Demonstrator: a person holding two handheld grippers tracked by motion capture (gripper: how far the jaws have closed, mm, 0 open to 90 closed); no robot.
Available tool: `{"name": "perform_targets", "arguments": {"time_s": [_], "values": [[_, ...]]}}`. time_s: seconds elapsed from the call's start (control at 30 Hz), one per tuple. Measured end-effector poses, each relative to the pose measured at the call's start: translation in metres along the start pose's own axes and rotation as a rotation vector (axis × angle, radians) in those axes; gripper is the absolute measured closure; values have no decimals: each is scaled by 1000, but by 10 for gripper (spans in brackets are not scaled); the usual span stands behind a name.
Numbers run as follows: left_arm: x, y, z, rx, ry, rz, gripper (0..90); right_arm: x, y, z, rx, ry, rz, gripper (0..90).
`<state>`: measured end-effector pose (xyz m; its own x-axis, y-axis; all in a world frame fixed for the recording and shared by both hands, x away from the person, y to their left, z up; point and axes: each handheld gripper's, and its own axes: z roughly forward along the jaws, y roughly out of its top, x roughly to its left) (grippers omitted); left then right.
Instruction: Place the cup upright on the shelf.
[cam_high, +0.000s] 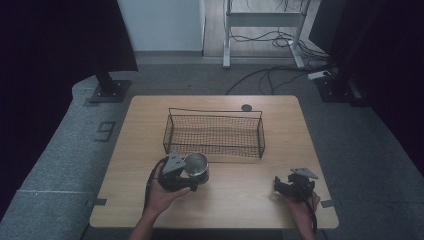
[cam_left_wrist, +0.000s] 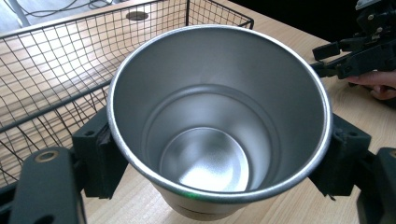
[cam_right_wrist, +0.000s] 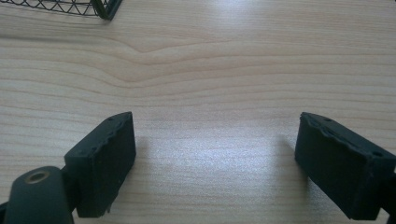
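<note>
The left tongs pinched the steel cup — best kept upright toward the basket at twelve o'clock; right tongs stood spread.

Between the jaws, a brushed steel cup; beyond them a black wire-mesh basket on matt, wood-grained table.

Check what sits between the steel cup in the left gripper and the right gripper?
Nothing: in the high view, only bare table runs from the steel cup, clamped in the left gripper, to the open right gripper.
</note>
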<state>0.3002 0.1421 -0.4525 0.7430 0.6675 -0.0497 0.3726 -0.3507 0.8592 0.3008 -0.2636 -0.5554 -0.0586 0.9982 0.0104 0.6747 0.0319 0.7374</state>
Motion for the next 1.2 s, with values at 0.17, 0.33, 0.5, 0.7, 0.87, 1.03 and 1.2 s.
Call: {"name": "perform_targets", "arguments": {"time_s": [0.17,0.33,0.5,0.7,0.87,1.03,1.2], "values": [[1,5,-2,24,9,31,190,0,0,0,-1,1,-1,126],[4,8,-3,16,-4,25,190,0,0,0,-1,1,-1,127],[5,10,-1,15,-3,23,190,0,0,0,-2,0,0,128],[6,17,2,10,-7,28,191,0,0,0,-2,0,-1,129],[5,22,5,15,-1,39,191,0,0,0,-3,-1,-1,130],[6,27,7,15,8,41,191,0,0,0,-3,1,-1,131],[8,30,8,11,8,39,190,0,0,0,-3,1,-2,132]]}}
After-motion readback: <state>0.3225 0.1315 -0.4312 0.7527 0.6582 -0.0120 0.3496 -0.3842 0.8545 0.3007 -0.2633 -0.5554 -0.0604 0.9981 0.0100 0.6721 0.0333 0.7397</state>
